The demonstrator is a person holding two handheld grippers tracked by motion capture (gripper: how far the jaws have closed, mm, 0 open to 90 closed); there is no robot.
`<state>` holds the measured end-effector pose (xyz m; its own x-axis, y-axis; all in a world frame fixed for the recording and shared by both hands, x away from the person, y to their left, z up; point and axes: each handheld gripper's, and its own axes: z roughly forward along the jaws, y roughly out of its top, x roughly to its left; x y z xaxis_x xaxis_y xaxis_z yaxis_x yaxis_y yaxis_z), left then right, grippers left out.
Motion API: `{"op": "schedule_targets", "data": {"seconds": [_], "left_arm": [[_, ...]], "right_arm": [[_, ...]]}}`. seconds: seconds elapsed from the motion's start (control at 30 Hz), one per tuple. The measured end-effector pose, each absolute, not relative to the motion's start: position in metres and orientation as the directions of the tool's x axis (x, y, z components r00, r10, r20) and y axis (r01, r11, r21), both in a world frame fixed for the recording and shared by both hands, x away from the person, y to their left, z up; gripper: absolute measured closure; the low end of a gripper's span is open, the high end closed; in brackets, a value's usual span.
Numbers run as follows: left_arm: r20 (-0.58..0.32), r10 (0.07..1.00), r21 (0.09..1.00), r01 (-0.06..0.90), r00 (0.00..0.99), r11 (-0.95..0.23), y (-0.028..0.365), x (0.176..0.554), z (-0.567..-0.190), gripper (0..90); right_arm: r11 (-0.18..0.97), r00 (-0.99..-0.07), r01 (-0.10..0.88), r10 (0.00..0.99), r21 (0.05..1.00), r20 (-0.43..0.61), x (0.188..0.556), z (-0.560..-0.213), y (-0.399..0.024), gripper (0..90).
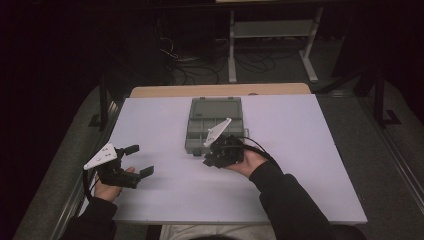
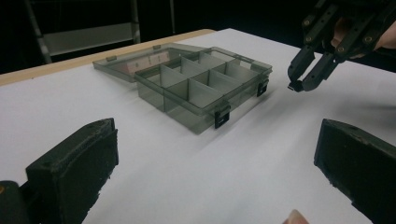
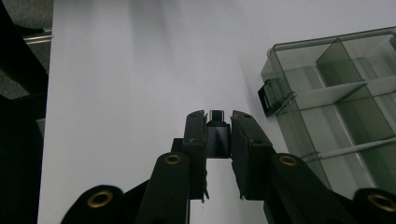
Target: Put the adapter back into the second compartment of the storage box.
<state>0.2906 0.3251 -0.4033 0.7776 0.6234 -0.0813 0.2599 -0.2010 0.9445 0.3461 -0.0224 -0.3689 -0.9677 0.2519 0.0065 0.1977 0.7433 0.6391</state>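
Two grippers, left gripper [image 1: 139,160] wide open, empty, right gripper [image 3: 218,128] clamping small dark adapter [image 3: 217,135], half hidden.

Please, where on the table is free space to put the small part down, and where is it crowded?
Free: the white table right of the box, to its right edge; also the strip between the left gripper and the box. Crowded: the box's near edge, where the right gripper holds a small black part beside the latches.

White board [image 1: 310,165] on wooden table [image 1: 220,90]; cables [image 1: 200,65], shelf frame [image 1: 272,30] behind.
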Motion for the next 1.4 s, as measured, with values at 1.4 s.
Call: {"op": "schedule_targets", "data": {"seconds": [1.4], "left_arm": [[-0.089,0.620,0.945,0.263,0.780,-0.195,0.325,0.291,-0.404,0.0]], "right_arm": [[0.704,-0.943,0.257,0.333,0.662,0.011,0.409,-0.327,-0.028,75.0]]}}
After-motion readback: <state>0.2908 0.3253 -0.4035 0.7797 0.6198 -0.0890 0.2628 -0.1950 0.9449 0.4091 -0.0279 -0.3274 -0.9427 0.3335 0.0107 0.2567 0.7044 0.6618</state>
